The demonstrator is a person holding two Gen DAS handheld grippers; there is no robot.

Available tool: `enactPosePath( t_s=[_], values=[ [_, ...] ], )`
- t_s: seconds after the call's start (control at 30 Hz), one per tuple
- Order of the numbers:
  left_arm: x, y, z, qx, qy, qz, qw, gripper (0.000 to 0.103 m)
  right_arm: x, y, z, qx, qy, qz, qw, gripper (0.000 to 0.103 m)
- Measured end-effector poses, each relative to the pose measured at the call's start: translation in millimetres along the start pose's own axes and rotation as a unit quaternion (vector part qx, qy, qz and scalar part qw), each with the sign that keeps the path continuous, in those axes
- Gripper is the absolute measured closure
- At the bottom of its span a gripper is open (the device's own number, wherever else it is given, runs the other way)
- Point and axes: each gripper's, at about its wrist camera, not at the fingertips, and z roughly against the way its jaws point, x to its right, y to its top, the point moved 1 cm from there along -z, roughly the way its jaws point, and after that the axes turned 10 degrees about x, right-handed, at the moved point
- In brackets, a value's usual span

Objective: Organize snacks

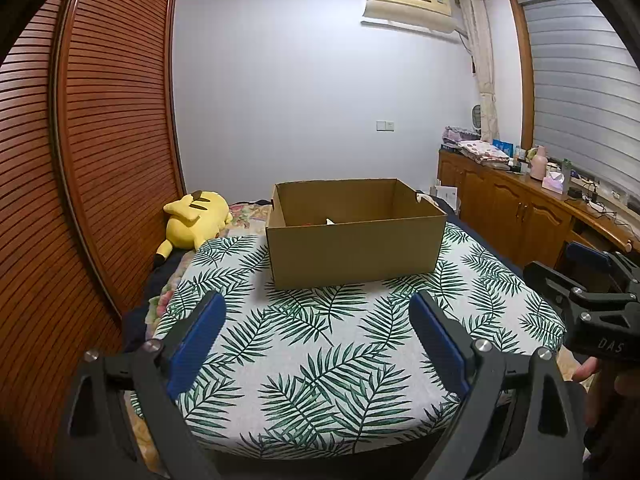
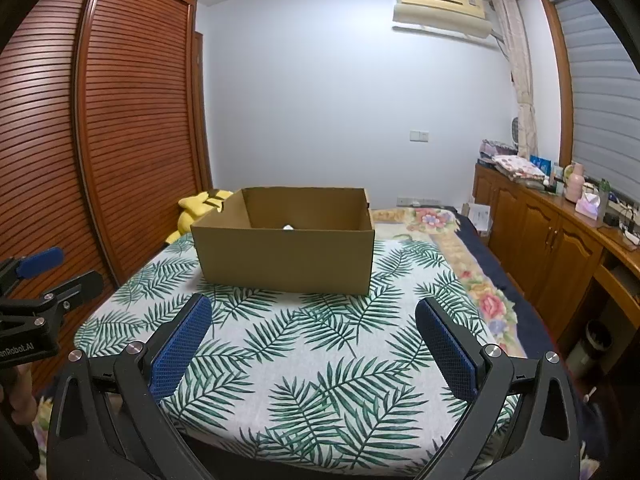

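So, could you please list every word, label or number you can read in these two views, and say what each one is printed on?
"DAS": on the black body of the right gripper, seen from the left wrist view.
"enRobot.AI": on the black body of the left gripper, seen from the right wrist view; its start is cut off by the frame edge.
Sticker on the air conditioner: too small to read.
Cardboard box: no print visible.

Evenly lit indoor room, soft shadows, sharp focus; strong fisheye bending and dark vignette at the corners
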Motion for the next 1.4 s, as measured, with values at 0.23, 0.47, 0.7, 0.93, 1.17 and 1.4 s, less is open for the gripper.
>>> enactPosePath(
  t_s=[0.23, 0.47, 0.7, 0.93, 1.17, 1.4],
  values=[
    [-1.0, -0.8, 1.1, -0.001, 0.001, 0.000, 1.0000, 0.009, -0.4, -0.3, 0.1, 0.000, -0.001, 0.001, 1.000, 0.000],
    [-2.7, -0.8, 0.9, -0.001, 0.002, 0.000, 1.0000, 0.009, 0.5, -0.7, 1.7, 0.000, -0.002, -0.001, 1.000, 0.000],
    [-3.5, -0.5, 1.1, 0.000, 0.002, 0.000, 1.0000, 0.009, 0.5, -0.8, 1.4, -0.001, -0.002, -0.001, 1.000, 0.000],
    [-3.8, -0.6, 1.1, -0.001, 0.002, -0.001, 1.0000, 0.009, 0.9, -0.5, 1.7, 0.000, -0.003, -0.002, 1.000, 0.000],
    [-3.7, -0.6, 1.2, 0.000, 0.002, 0.000, 1.0000, 0.009, 0.9, -0.5, 1.6, 0.000, -0.004, -0.002, 1.000, 0.000],
    [-3.6, -0.6, 1.4, -0.001, 0.002, 0.000, 1.0000, 0.009, 0.9, -0.3, 2.0, -0.001, -0.003, -0.003, 1.000, 0.000]
  ],
)
